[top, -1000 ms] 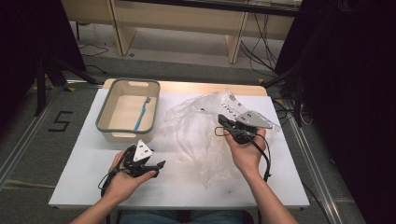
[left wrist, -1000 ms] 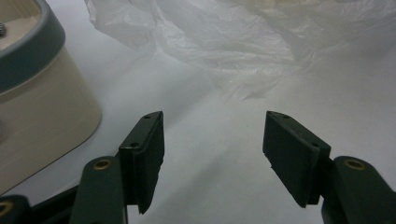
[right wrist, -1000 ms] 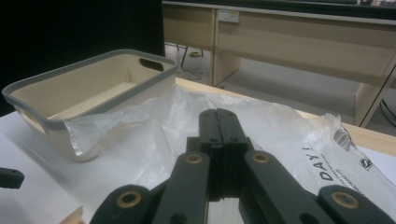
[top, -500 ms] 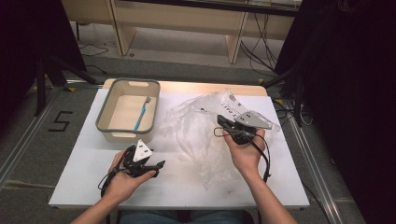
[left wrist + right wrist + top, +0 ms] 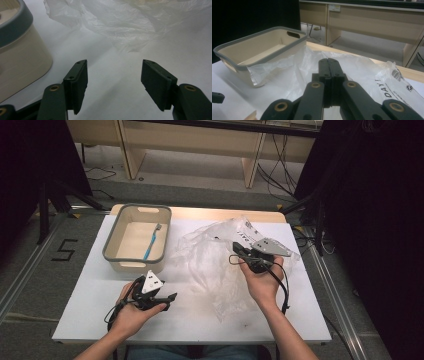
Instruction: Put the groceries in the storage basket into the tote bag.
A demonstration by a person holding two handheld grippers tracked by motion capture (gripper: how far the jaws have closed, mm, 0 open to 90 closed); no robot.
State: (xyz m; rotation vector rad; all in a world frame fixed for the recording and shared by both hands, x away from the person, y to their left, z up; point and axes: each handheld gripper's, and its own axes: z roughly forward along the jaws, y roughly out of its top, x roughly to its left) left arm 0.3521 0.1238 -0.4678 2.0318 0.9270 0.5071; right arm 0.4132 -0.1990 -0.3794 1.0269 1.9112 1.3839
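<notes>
On the white, matte table (image 5: 200, 317) a thin clear plastic bag (image 5: 215, 255) lies crumpled and spread, its film full of fine creases and soft glossy folds, with black print and a barcode on the end that lies toward the far right. The right gripper (image 5: 239, 249), held up in the person's right hand (image 5: 262, 282), hovers over the middle of this bag; in the right gripper view its two flat black jaws are pressed together face to face with nothing visible between them, and the bag (image 5: 362, 67) spreads out below and beyond them (whether the tips touch the film I cannot tell). The left gripper (image 5: 170, 297) rests low near the front edge of the table in the left hand (image 5: 135, 312), well apart from the right one; in the left gripper view its jaws stand wide apart, showing slab-shaped dark pads (image 5: 80, 82) with small screw holes, and bare tabletop lies between them while the near hem of the bag (image 5: 130, 27) sits farther ahead. At the far left of the table stands a rectangular cream tub (image 5: 112, 255) with rounded corners, a grey rim and cut-out handles; a slim blue toothbrush (image 5: 151, 242) lies inside it. The bag's left edge reaches just beside the tub's wall (image 5: 249, 72).
</notes>
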